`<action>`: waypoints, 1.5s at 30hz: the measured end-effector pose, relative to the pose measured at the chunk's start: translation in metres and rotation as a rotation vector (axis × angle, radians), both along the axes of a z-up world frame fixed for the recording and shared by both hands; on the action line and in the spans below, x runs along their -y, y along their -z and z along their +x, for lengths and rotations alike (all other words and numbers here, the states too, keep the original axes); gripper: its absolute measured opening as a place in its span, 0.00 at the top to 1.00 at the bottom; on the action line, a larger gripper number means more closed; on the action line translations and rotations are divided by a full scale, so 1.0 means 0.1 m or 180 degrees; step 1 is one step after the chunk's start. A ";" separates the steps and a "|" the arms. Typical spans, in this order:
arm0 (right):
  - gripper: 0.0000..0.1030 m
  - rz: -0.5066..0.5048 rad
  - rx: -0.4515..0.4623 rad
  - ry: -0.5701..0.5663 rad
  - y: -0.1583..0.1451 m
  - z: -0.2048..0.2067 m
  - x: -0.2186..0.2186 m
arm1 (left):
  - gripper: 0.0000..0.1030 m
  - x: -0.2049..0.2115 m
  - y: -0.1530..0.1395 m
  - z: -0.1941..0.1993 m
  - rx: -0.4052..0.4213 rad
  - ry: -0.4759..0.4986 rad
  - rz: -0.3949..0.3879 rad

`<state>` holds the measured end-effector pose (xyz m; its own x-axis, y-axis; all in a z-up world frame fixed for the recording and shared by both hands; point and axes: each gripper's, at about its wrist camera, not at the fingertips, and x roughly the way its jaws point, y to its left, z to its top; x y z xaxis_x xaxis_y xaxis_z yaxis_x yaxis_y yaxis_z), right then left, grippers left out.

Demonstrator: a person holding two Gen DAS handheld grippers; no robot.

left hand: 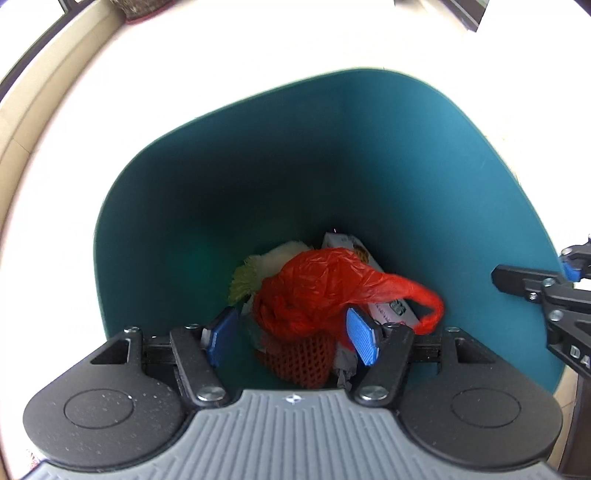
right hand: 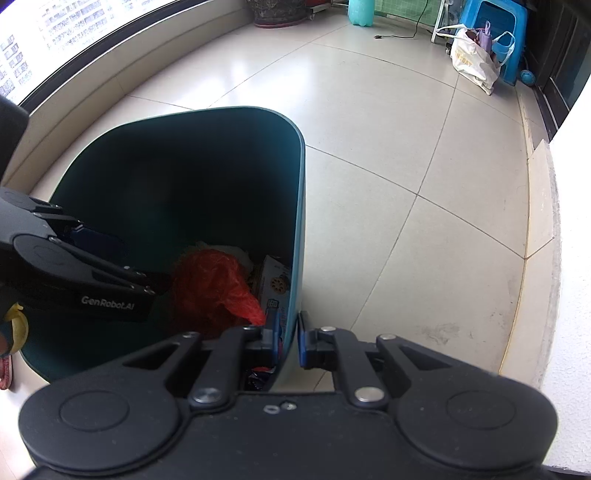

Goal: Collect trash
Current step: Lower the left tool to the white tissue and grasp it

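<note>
A teal trash bin [left hand: 424, 166] stands on the floor and holds a red plastic bag [left hand: 317, 280], a red foam net [left hand: 295, 360], a yellow-green piece [left hand: 247, 277] and a printed carton [left hand: 391, 308]. My left gripper [left hand: 291, 334] is open inside the bin, its blue pads [left hand: 360, 336] on either side of the red bag, not closed on it. My right gripper [right hand: 290, 341] is shut on the bin's right wall [right hand: 297, 240], one finger inside, one outside. The red bag [right hand: 210, 284] and the carton [right hand: 275, 284] also show in the right wrist view.
A tiled floor [right hand: 406, 166] spreads to the right of the bin. A white tote bag [right hand: 474, 61] leans on a blue stool [right hand: 495, 22] at the back right. A plant pot [right hand: 277, 13] and a cable stand at the back. A low window ledge runs along the left.
</note>
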<state>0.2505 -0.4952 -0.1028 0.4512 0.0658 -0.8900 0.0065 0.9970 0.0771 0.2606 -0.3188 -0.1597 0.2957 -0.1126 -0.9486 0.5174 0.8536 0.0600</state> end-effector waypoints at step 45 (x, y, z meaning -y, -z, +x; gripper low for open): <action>0.91 -0.0253 -0.0086 -0.0004 0.02 0.08 -0.29 | 0.25 -3.85 1.52 -0.45 -0.0734 -0.2496 0.0084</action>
<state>0.2586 -0.4657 -0.1045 0.4269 -0.0050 -0.9043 0.0064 1.0000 -0.0025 0.2161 0.0662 -0.3118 0.0764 0.0691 -0.9947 -0.2278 0.9724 0.0500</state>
